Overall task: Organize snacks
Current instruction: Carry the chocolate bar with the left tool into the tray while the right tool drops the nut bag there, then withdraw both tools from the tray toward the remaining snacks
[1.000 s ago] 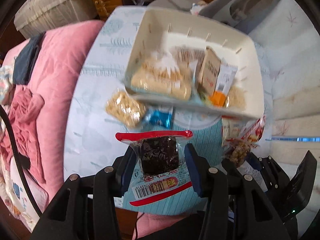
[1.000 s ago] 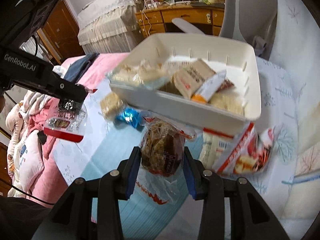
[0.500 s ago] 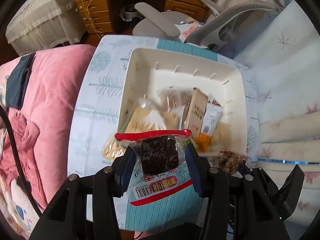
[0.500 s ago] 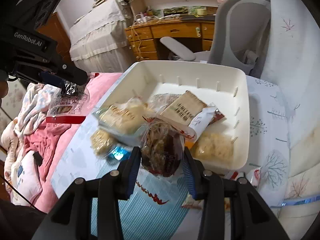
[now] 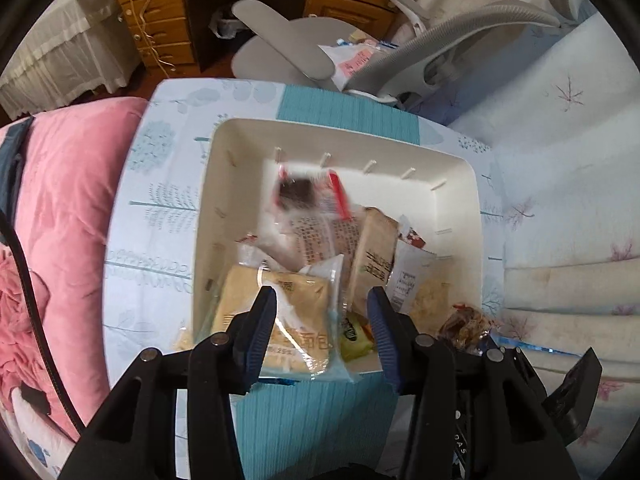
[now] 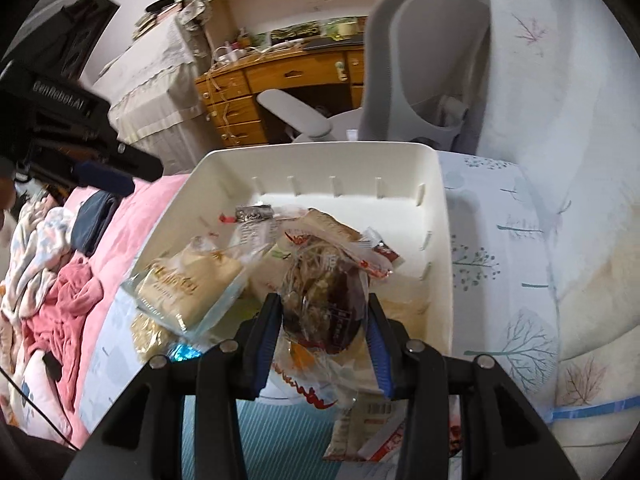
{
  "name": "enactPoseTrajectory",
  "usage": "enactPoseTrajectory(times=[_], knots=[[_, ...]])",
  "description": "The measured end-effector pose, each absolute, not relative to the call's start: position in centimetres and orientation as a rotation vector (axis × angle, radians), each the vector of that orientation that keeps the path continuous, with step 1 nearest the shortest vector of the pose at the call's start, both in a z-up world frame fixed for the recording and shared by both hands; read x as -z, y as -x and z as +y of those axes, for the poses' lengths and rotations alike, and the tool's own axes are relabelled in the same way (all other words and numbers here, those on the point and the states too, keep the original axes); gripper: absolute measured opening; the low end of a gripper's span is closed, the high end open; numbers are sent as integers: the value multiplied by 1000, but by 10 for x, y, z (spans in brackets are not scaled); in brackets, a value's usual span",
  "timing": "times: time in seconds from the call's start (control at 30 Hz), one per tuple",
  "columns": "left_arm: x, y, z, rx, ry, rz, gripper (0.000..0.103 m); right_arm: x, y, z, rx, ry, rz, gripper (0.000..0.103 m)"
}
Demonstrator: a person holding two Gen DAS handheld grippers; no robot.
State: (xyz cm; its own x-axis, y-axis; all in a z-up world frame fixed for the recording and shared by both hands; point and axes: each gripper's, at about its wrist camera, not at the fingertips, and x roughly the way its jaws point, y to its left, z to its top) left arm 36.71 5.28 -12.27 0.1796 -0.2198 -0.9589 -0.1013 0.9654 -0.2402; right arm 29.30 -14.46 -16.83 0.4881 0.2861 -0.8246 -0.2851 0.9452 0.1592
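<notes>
A white tray (image 5: 344, 132) sits on the patterned table, holding several snack packets. A clear packet with red edges and a dark cake (image 5: 304, 196) is blurred, loose over the tray's far part; in the right wrist view it (image 6: 254, 213) lies by the far wall of the tray (image 6: 320, 152). My left gripper (image 5: 321, 300) hovers above the tray's near side, its jaws closing with nothing between them. Its blue pad (image 6: 106, 178) shows at the upper left. My right gripper (image 6: 323, 304) is shut on a clear packet of brown snack (image 6: 324, 280) at the tray's near edge.
A bread pack (image 5: 280, 312) and a brown box packet (image 5: 374, 256) fill the tray's near half. A red-and-white packet (image 6: 372, 428), a small blue one (image 6: 182, 352) and a pale snack (image 6: 146, 336) lie on the table. A grey chair (image 6: 424, 64) stands beyond; a pink quilt (image 5: 68, 200) lies left.
The left gripper moved over the tray and let go of the dark cake packet, which now drops into the tray. The right gripper carried its brown snack packet up to the tray's near edge.
</notes>
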Motion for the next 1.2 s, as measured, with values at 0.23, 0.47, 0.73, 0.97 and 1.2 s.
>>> enactPoseTrajectory(times=[0.23, 0.47, 0.73, 0.97, 1.2], knots=[[125, -360, 43, 126, 278, 1401, 46, 169, -297, -157, -277, -26, 1013, 62], [107, -334, 32, 160, 272, 1370, 46, 164, -288, -179, -248, -101, 1028, 68], [97, -292, 19, 172, 274, 1344, 46, 155, -264, -200, -250, -160, 1028, 73], [96, -251, 10, 177, 293, 1315, 46, 156, -240, -213, -268, -204, 1051, 78], [107, -210, 1, 187, 323, 1286, 46, 164, -219, -226, -284, -241, 1092, 78]])
